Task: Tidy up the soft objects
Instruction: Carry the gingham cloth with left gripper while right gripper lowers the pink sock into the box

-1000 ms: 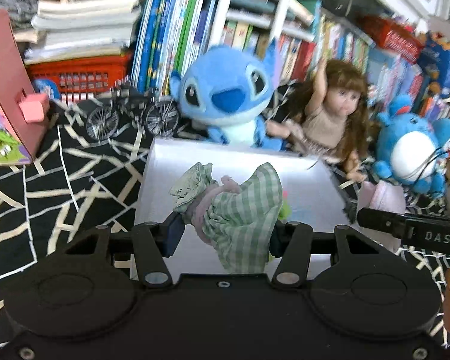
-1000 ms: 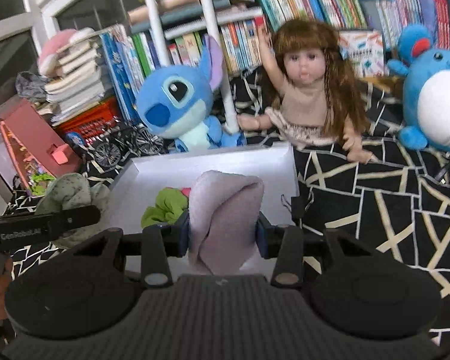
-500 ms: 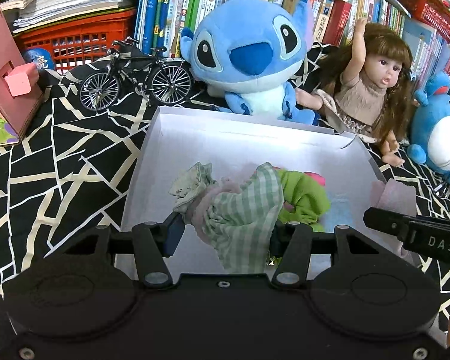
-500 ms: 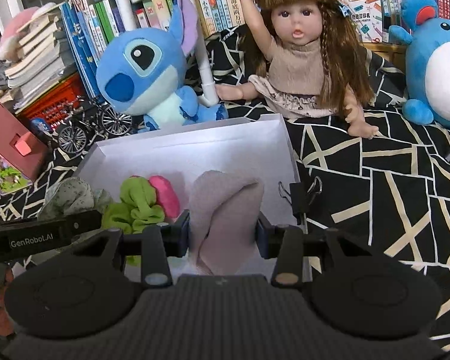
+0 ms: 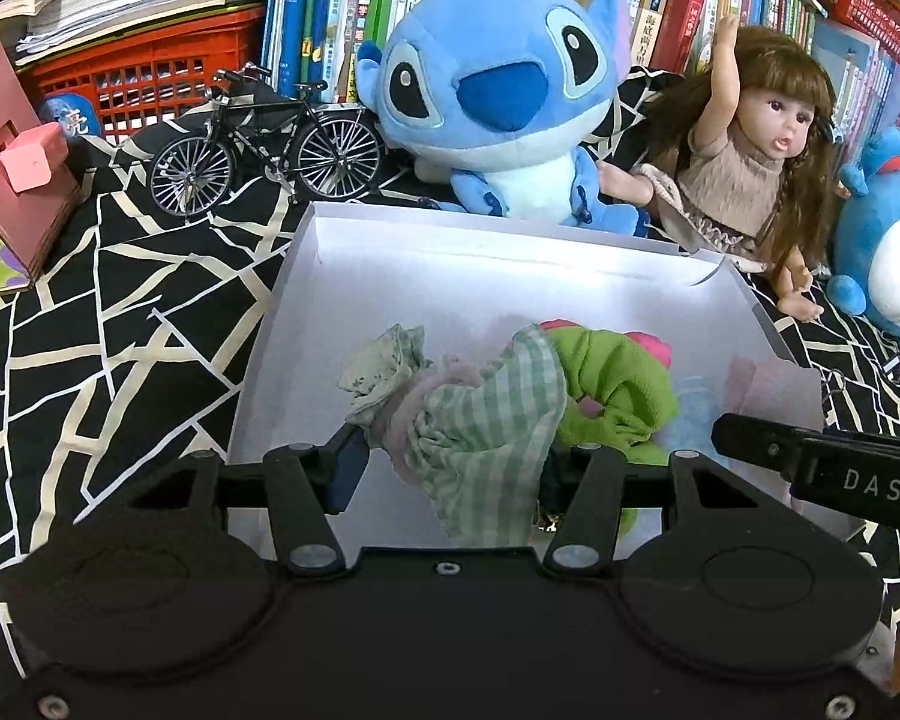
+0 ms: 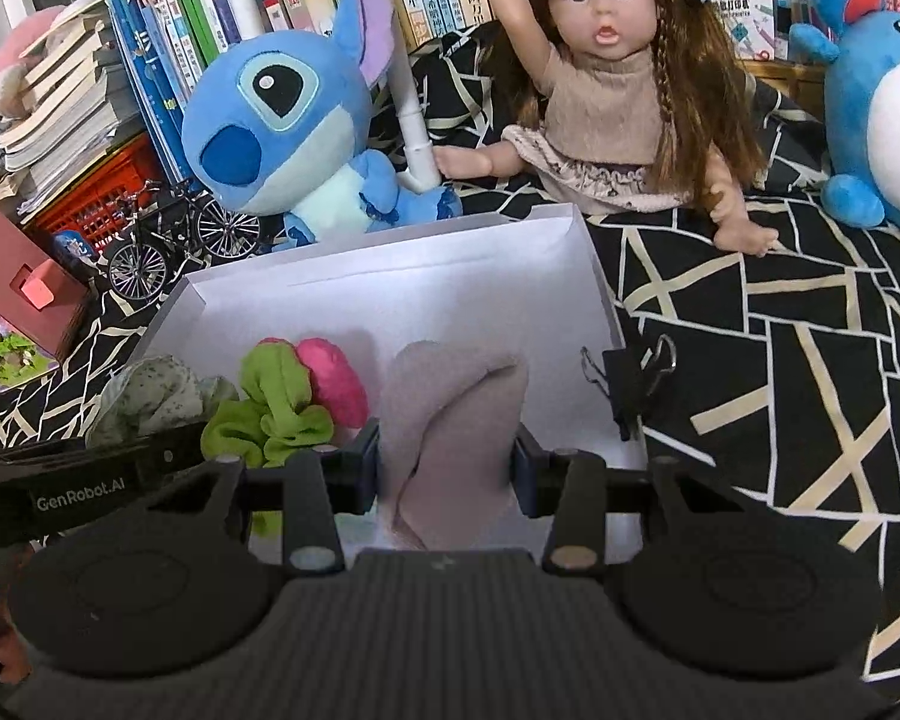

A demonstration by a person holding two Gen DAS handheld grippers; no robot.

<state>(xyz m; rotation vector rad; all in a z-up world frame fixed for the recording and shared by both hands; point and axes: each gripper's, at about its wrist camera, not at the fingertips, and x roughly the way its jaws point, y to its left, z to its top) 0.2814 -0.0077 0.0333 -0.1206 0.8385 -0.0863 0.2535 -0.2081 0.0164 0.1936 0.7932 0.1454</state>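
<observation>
**Item 1: green-checked cloth bundle** [image 5: 486,414]. Clamped between the fingers of the left gripper [image 5: 450,468], both pads pressing on it. A speckled pale-green frill and a pink layer bulge out toward the left pad; the checked part hangs below the fingers. Position: over the near half of the white box [image 5: 390,300], directly above its floor.

**Item 2: pale mauve cloth** [image 6: 450,414]. Clamped between the fingers of the right gripper [image 6: 447,468], folded, long axis running away from the camera and rising beyond the pads. Position: over the near right part of the same box, close inside its right wall.

**Item 3: green scrunchie-like piece** [image 6: 276,408] with a **pink piece** [image 6: 330,384] touching it. Already lying on the box floor, between the two held items.

**Governing relation.** Both held items sit above the box interior, with both grippers angled downward into it. The free floor lies beyond the fingers, toward the far wall; the left side of the floor is bare, the middle is taken. Judgement: the release of each can go nearly straight down, the left bundle to the left of the green piece, the mauve cloth to its right. The right wall carries a black binder clip [image 6: 630,378], just beside the mauve cloth; a drop drifting right may catch it.

**Surroundings.** Blue plush [image 5: 498,96], doll [image 5: 744,156] and model bicycle [image 5: 264,138] stand on the patterned black cover behind the box, well apart from both grippers.
</observation>
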